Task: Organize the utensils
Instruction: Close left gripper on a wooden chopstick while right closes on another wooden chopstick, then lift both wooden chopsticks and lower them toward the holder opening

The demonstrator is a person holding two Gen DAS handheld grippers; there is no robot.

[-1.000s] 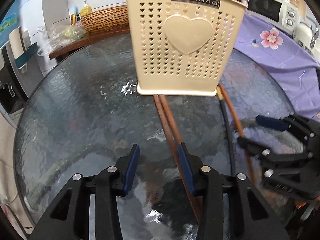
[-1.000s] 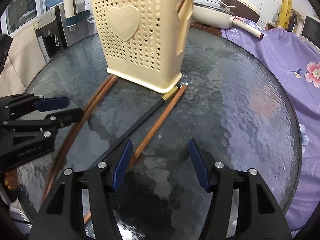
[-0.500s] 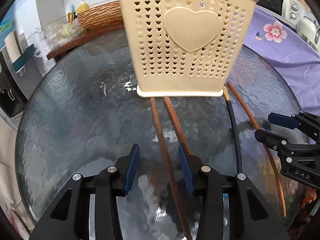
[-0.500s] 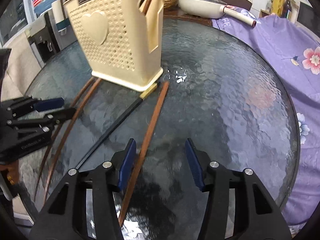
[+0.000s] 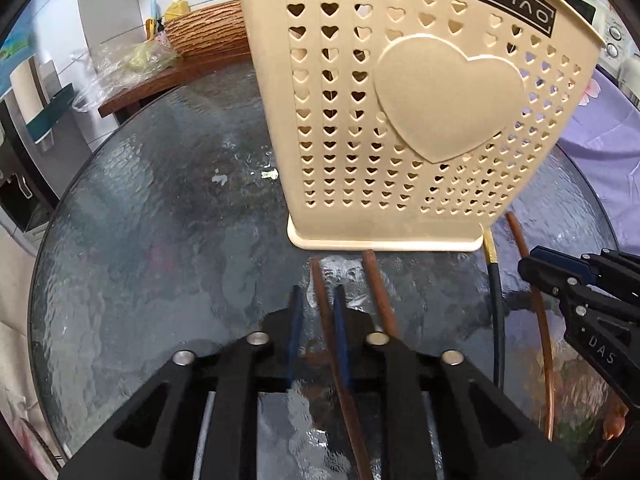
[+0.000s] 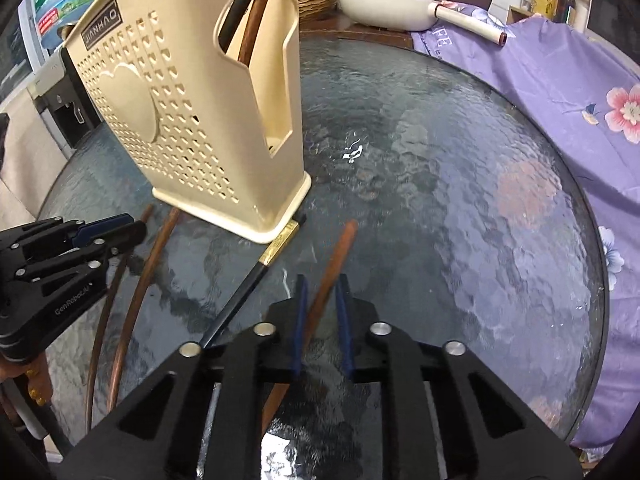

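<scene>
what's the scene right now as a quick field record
surface: round glass table
holder: beige caddy, upright, chopsticks already inside
left gripper: jaws nearly closed around a brown chopstick
right gripper: jaws nearly closed around another brown stick
loose: black chopstick and one more brown stick on the glass

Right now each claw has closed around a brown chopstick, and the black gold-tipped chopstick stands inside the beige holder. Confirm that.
Not quite. The black gold-tipped chopstick lies flat on the glass table, its gold end against the base of the beige holder; the right wrist view shows it. The claws are as you say.
</scene>
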